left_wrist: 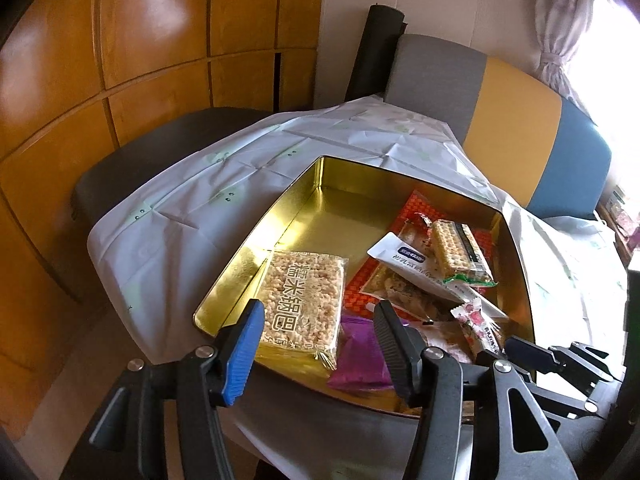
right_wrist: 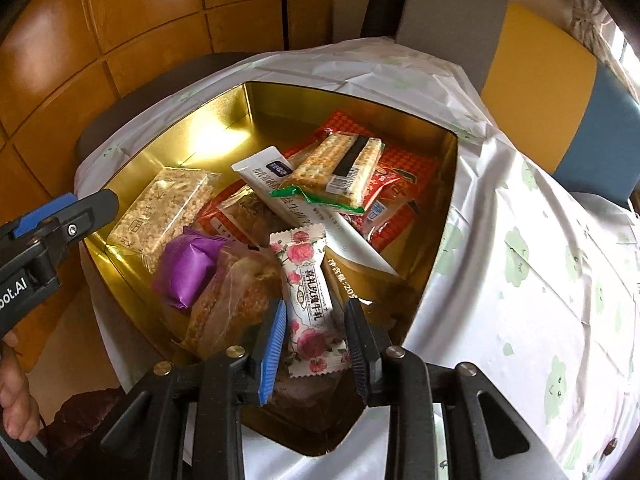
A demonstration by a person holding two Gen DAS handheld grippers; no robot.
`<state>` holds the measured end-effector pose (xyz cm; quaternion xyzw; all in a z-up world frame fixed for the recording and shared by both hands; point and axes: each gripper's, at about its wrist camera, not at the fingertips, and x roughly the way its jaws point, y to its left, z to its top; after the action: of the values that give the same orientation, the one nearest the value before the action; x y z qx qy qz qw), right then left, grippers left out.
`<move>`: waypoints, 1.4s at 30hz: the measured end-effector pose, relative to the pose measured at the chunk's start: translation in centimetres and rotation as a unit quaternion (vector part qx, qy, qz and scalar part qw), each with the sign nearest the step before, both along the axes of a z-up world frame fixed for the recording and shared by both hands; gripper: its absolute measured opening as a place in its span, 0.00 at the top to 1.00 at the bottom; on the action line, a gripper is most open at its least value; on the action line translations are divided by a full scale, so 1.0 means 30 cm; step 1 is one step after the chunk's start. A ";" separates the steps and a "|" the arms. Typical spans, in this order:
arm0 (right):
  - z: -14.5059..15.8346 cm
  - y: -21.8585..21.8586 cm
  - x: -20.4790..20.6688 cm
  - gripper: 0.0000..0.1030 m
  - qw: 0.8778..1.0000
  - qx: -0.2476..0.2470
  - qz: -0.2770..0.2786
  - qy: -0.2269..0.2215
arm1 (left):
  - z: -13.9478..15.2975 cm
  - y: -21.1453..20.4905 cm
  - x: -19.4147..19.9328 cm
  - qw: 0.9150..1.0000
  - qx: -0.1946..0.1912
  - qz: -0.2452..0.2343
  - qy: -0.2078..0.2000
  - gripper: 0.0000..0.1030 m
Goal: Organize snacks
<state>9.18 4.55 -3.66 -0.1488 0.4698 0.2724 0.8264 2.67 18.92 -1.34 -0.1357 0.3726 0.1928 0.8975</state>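
A gold tin (right_wrist: 400,120) is seen on the table, which is covered by a white cloth (right_wrist: 520,240), and the snacks are heaped inside it. The right tongs (right_wrist: 318,332) are held over the near end of the tin with a rose-printed candy packet (right_wrist: 306,280) between the jaws; a gap is visible on both sides, so the jaws are judged spread narrowly and not pinching. The left tongs (left_wrist: 320,332) are spread wider, poised above a puffed-rice cake packet (left_wrist: 304,296) and a purple packet (left_wrist: 360,360), and nothing is held. The candy packet is judged light, thin and slippery (crimped film ends, stiff bar within); a grip across its middle is advised rather than on the crimped ends. The rice cake is judged brittle, so light pressure on its long edges would suit. A cracker packet (right_wrist: 340,164) and a white sachet (right_wrist: 260,168) are noted lying atop red packets (right_wrist: 392,196). The right wrist view shows a clear-wrapped brown cake (right_wrist: 236,300) beside the candy and a person's hand (right_wrist: 16,392) at the lower left; these are largely missing in the left wrist view. The left wrist view shows the bare far floor of the tin more plainly, and the right tongs only at its lower right edge.
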 end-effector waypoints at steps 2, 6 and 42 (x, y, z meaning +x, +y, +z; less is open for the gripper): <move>0.006 -0.007 -0.010 0.70 1.000 0.000 -0.003 -0.005 | 0.001 -0.006 -0.001 1.000 0.001 -0.002 0.000 0.44; 0.015 -0.012 -0.018 0.69 1.000 0.004 -0.009 -0.012 | 0.005 -0.018 -0.001 1.000 0.006 -0.006 -0.002 0.44; 0.007 0.016 -0.005 0.79 0.999 -0.028 0.002 -0.033 | 0.008 -0.054 -0.003 1.000 0.025 -0.015 -0.005 0.35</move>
<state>9.03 5.04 -3.46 -0.1818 0.4495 0.2552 0.8366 2.57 17.29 -1.09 -0.1085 0.3653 0.1875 0.9053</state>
